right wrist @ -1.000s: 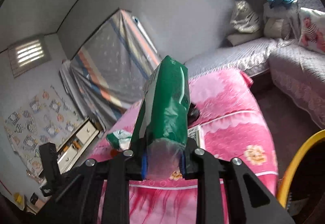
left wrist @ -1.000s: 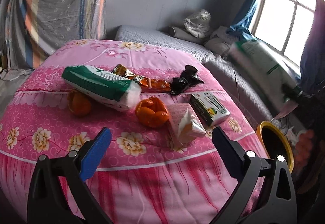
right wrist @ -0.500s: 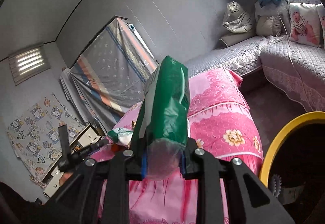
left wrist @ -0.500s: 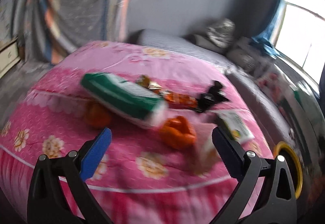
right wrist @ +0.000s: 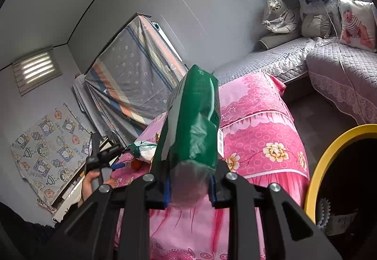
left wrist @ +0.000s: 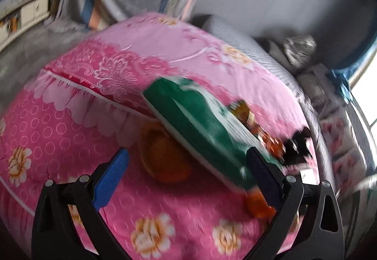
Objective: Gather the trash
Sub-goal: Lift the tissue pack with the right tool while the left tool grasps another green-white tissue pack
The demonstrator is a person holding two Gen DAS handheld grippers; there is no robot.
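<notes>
The right gripper [right wrist: 189, 187] is clamping a green packet [right wrist: 193, 123] beside the yellow-rimmed bin [right wrist: 315, 172]; the left gripper [left wrist: 188, 174] is gaping, empty, over an orange peel [left wrist: 162, 156] and green pack [left wrist: 200, 128] at the pink bed's [left wrist: 77, 123] near edge.

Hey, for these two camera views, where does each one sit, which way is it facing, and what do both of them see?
Left wrist: sits on the left gripper, looking down at the pink bedspread, a green tissue pack and orange peel; its open fingers show.
Right wrist: sits on the right gripper, facing across the bed toward the wall; its fingers clamp a green wrapper, with a yellow-rimmed bin at right and the person's left hand visible.
Shared: the bedspread, tissue pack and striped cloth.
</notes>
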